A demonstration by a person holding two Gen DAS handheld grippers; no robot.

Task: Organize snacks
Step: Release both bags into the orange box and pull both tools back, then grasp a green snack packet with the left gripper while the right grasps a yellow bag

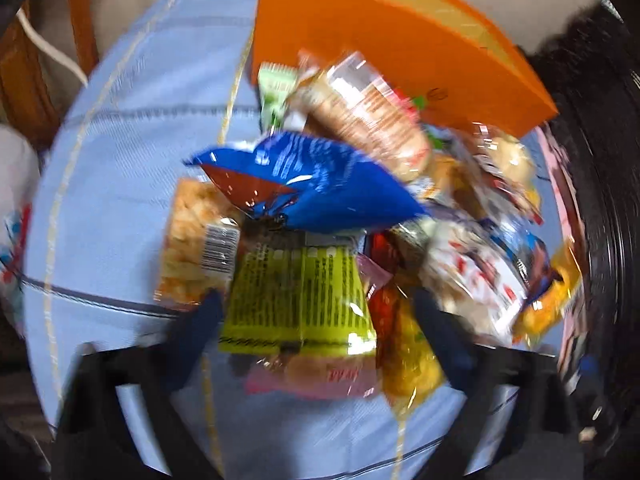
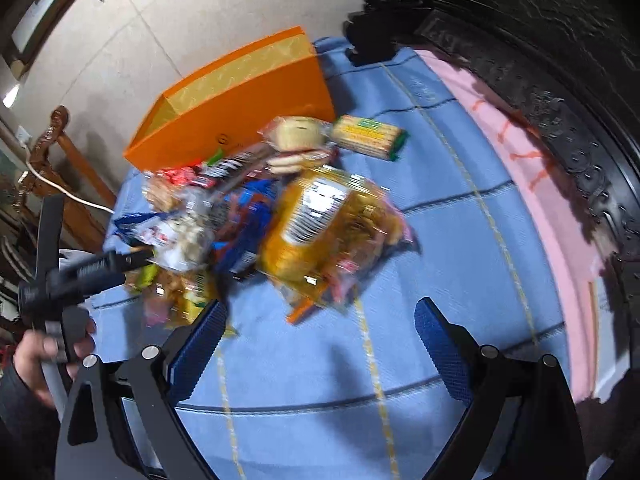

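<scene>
A loose heap of crinkly plastic snack packets (image 2: 256,220) lay on the surface under a pale blue stitched cloth (image 2: 460,240), piled just in front of an open orange cardboard box (image 2: 240,120), probably their intended container. The left tool (image 1: 316,312) pointed steeply down with its dark blue fingers (image 1: 208,312) either side of a yellow-green printed foil packet (image 1: 296,300); blur hid whether the pads pressed it, so a grip could not be confirmed. The right tool (image 2: 316,344) hung open and empty over bare cloth beside a large golden-yellow bag (image 2: 320,236), apparently waiting. A green-edged biscuit pack (image 2: 370,136) lay apart from the heap.
</scene>
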